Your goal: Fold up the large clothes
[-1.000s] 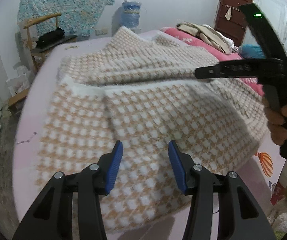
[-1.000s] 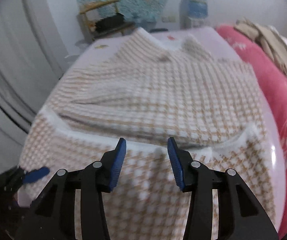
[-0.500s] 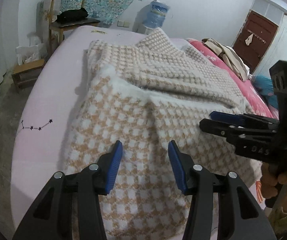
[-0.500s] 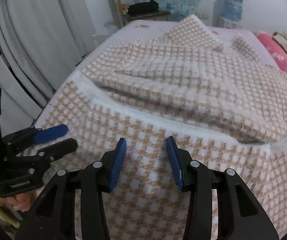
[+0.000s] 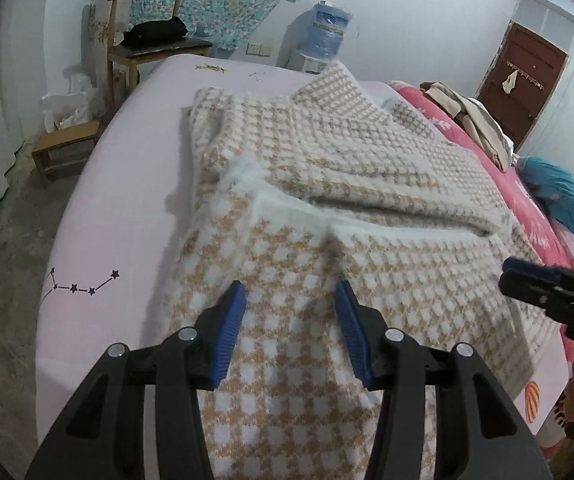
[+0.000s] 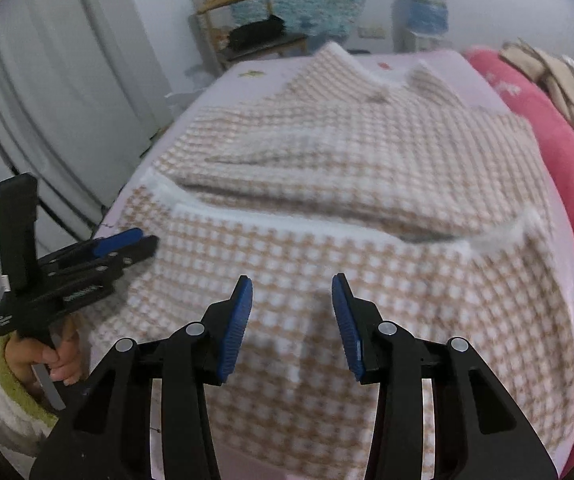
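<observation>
A large tan-and-white houndstooth garment (image 5: 351, 208) lies spread on the bed, its sleeves folded across the body; it also shows in the right wrist view (image 6: 347, 200). My left gripper (image 5: 291, 328) is open and empty, over the garment's near hem on the left side. My right gripper (image 6: 291, 322) is open and empty, over the hem further right. The left gripper shows at the left of the right wrist view (image 6: 127, 244). The right gripper's tips show at the right edge of the left wrist view (image 5: 527, 276).
The bed has a pale pink sheet (image 5: 127, 184) and a red blanket (image 5: 527, 200) with beige clothes (image 5: 471, 120) and a blue cloth (image 5: 563, 200). A wooden chair (image 5: 147, 40), a low stool (image 5: 67, 144), a water dispenser (image 5: 327, 36) and white curtains (image 6: 47, 100) stand around.
Both grippers have drawn back toward the garment's near hem and stayed open. The right gripper has moved to the right edge of the left wrist view.
</observation>
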A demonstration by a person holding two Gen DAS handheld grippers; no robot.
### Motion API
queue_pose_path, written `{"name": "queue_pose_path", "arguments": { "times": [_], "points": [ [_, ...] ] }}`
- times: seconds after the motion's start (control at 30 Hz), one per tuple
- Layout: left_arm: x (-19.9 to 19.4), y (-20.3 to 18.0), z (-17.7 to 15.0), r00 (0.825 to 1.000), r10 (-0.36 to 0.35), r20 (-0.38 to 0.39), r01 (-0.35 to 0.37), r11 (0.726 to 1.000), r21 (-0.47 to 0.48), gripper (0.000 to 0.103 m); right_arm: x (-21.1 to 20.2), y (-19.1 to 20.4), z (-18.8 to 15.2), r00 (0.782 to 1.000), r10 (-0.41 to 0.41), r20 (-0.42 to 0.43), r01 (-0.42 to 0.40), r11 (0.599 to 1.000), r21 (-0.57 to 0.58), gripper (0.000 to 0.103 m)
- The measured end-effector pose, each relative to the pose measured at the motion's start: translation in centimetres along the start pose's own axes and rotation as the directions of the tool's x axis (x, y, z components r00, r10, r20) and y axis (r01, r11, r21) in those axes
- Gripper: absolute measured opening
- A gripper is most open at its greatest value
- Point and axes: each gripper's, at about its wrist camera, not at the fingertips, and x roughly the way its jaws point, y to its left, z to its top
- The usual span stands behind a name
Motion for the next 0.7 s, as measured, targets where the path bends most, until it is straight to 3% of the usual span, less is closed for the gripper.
{"name": "queue_pose_path", "arguments": {
  "times": [0.07,0.2,0.33,0.47,0.63,0.7],
  "points": [
    [-0.9,0.0,0.0,1.000,-0.015,0.019,0.015,1.000,-0.006,0.046,-0.1,-0.8,-0.1,1.000,0.009,-0.002,-0.009,1.000,0.030,0.040],
    [-3.6,-1.2,-0.9,0.991,-0.114,0.068,0.109,0.992,0.071,0.049,-1.0,-1.2,-0.3,1.000,-0.003,0.019,0.002,0.999,0.037,0.040],
    [-3.5,-1.4,-3.0,0.991,-0.131,0.001,0.131,0.990,0.058,0.049,-1.2,-1.5,-0.5,1.000,0.002,0.008,-0.002,0.999,0.053,0.040],
    [-5.4,-1.9,-4.7,0.982,-0.189,-0.004,0.189,0.980,0.066,0.049,-2.6,-0.9,-1.4,1.000,-0.013,0.010,0.013,1.000,0.008,0.041],
    [-5.5,-1.3,-7.0,0.984,-0.169,-0.051,0.172,0.982,0.073,0.049,-2.5,-1.3,-3.3,0.998,-0.054,-0.021,0.054,0.998,0.007,0.041],
    [-5.3,-0.6,-7.5,0.980,-0.194,-0.031,0.196,0.979,0.057,0.049,-2.0,-2.0,-3.7,0.998,-0.054,-0.041,0.055,0.998,0.037,0.041]
  ]
}}
